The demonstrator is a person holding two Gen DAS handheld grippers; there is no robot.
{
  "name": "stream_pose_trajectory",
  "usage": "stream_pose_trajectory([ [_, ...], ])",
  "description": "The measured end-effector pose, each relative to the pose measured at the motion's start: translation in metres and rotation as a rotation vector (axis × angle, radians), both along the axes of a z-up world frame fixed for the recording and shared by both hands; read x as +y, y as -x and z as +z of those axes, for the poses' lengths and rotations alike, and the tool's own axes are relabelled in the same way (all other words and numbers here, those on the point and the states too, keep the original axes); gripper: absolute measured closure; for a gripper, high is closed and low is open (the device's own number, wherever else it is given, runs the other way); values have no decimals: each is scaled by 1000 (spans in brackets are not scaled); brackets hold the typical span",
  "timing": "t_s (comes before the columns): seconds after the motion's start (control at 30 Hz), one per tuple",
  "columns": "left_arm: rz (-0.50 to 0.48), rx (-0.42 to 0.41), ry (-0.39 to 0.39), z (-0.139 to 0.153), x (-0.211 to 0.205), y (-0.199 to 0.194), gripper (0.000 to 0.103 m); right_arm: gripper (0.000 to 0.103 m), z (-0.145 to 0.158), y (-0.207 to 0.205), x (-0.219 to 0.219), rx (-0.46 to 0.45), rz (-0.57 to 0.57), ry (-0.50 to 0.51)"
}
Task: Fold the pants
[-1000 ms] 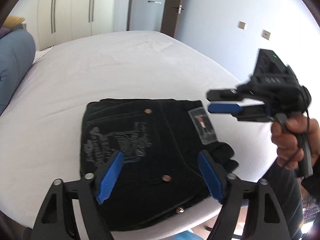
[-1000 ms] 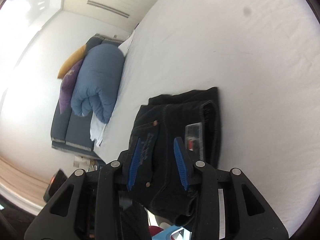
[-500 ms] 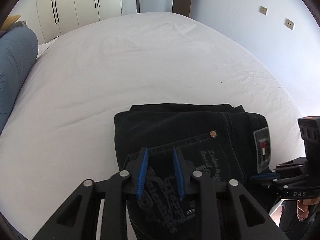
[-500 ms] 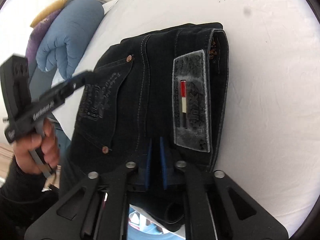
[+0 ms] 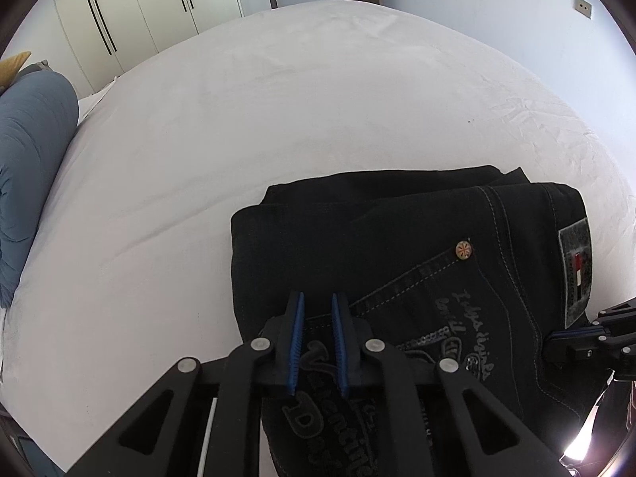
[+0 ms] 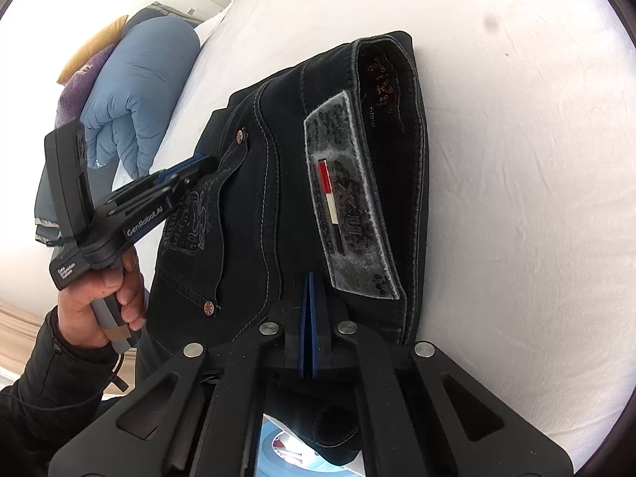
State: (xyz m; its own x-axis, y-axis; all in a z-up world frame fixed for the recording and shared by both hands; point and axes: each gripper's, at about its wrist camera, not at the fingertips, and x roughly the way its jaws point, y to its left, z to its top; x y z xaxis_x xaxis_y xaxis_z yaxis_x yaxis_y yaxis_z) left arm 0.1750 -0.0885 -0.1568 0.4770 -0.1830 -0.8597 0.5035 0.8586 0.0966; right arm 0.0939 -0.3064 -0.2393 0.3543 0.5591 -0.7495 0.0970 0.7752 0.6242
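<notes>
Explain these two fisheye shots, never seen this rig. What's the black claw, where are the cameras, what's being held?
No robot here: a person holds a handheld two-finger gripper in each hand, and each carries a fisheye camera looking along its blue-padded fingers.

One picture is from the left gripper, the other from the right gripper. Each also catches the other tool: the left hand shows in the right view.

On the white bed lie folded black jeans with a grey brand patch. A blue duvet sits at the bed's far side.

The left jaws are narrowed around the near edge of the jeans; the right's are shut on the waistband end.
</notes>
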Motion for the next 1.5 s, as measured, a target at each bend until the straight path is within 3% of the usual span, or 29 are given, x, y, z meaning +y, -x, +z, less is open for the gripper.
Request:
stream_pose_trajectory([
  [0.37, -6, -35, -3, 2, 16, 56, 90, 103, 5, 3, 6, -3, -35, 36],
  [0.63, 1, -52, 11, 5, 27, 115, 86, 98, 41, 34, 16, -38, -35, 59],
  [0.83, 11, -60, 3, -10, 27, 145, 86, 100, 15, 55, 12, -61, -53, 9],
  [0.93, 28, -52, 48, -19, 29, 144, 86, 102, 11, 60, 14, -133, -20, 40],
  [1.07, 36, 4, 130, -2, 42, 137, 86, 98, 30, 60, 13, -124, -6, 54],
  [1.1, 41, -1, 155, 9, 48, 135, 78, 96, 40, 60, 11, -139, -15, 51],
  [1.13, 57, -27, 178, 21, 57, 135, 52, 94, 53, 62, 5, -174, -29, 45],
  [1.17, 87, -78, 194, 35, 67, 134, 34, 84, 63, 63, -1, -211, -45, 37],
  [1.2, 128, -140, 214, 47, 78, 132, 0, 58, 72, 65, -11, -245, -72, 16],
  [1.23, 162, -186, 247, 56, 89, 128, 0, 36, 75, 66, -22, -251, -105, -3],
  [1.27, 183, -180, 274, 59, 97, 118, 0, 4, 75, 64, -33, -240, -149, -10],
  [1.33, 195, -84, 282, 52, 103, 91, 0, 3, 68, 59, -52, -212, -225, -25],
  [1.43, 187, 31, 317, 33, 107, 62, 1, 5, 49, 42, -66, -110, -236, -58],
  [1.5, 194, 176, 358, 12, 107, 35, 11, 17, 35, 34, -68, -61, -221, -97],
])
